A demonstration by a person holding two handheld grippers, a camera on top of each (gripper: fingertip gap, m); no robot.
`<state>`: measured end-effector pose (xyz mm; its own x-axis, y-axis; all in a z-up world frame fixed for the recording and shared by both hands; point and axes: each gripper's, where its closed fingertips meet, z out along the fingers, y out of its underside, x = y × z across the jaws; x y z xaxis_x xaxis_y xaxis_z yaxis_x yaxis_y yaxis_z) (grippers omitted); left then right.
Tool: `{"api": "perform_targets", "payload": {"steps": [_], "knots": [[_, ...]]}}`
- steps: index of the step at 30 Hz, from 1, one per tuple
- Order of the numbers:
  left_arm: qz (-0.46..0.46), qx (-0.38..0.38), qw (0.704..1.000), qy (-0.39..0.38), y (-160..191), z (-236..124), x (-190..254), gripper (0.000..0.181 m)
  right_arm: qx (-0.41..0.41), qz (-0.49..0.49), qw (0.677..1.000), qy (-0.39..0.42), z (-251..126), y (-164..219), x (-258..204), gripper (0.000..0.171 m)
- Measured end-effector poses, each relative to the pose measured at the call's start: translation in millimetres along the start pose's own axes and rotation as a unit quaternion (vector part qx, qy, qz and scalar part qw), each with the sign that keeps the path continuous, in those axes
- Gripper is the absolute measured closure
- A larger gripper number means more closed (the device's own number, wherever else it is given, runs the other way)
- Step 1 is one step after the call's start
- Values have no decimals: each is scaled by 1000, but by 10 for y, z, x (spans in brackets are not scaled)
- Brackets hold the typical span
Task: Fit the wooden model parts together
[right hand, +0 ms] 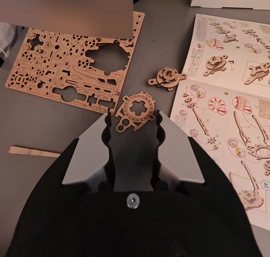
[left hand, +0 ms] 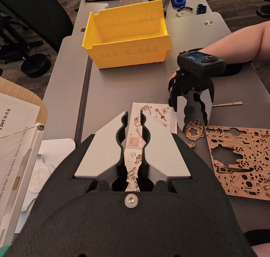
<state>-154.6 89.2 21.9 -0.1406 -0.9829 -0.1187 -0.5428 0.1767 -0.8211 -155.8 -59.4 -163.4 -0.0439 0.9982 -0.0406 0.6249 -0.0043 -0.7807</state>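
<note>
The right claw (right hand: 132, 114) is wide open and holds nothing; its tips straddle the near half of the flat ring plate (right hand: 135, 112) that lies on the grey table (right hand: 43, 125). The left claw (left hand: 133, 112) hangs open by a narrow gap, also empty, above the instruction sheet (left hand: 154, 115).

The step in hand looks like picking up the ring plate. It is thin and lies flat, so a straight pinch from above will likely slide off. A better way would be to lower until both tips touch the table beside its edges, then close slowly across the round body, or tip one edge up first. The grip should stay off the thin prongs at the rim, which look easy to snap.

In the right wrist view the plate's long axis runs from lower left to upper right: the two-hole tab points lower left, toward the left finger (right hand: 93, 144), and the toothed ring with its lobed hole sits at the upper right. The jaws close roughly across that axis.

Just beyond, near the sheet's edge, sits the built hub (right hand: 167, 79), its two tabs pointing left and right. It probably mates with the plate's hole. The punched part sheet (right hand: 51, 74) lies to the left and a wooden stick (right hand: 32, 151) farther out.
</note>
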Motion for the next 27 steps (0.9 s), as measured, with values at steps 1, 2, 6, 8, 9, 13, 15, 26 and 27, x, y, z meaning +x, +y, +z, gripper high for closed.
{"api": "perform_targets", "payload": {"steps": [1, 2, 6, 8, 9, 13, 15, 26, 27], "knots": [[-1, -1, 1000, 0, 6, 3, -4, 167, 0, 2, 1000, -5, 1, 2, -11, 114], [-2, -3, 1000, 0, 15, 8, -8, 166, 0, 3, 1000, -7, 0, 1, -17, 116], [-2, -8, 1000, 1, 35, 35, -10, 166, 0, 5, 1000, -7, -5, 4, -13, 117], [-2, -12, 1000, 0, 47, 50, -13, 166, 0, 6, 1000, -4, -11, 9, -7, 118], [-2, -13, 1000, 1, 53, 57, -14, 166, 0, 6, 1000, -2, -16, 12, -1, 120], [-5, -18, 1000, 1, 77, 81, -26, 167, -3, 3, 1000, 8, -41, 29, 32, 120], [-6, -21, 1000, 2, 91, 92, -30, 167, -7, 1, 1000, 14, -58, 38, 50, 120], [-5, -27, 1000, 2, 110, 111, -30, 166, -13, -6, 999, 49, -114, 56, 166, 121], [-5, -27, 1000, 1, 108, 108, -29, 167, -13, -9, 999, 50, -115, 54, 166, 121]]}}
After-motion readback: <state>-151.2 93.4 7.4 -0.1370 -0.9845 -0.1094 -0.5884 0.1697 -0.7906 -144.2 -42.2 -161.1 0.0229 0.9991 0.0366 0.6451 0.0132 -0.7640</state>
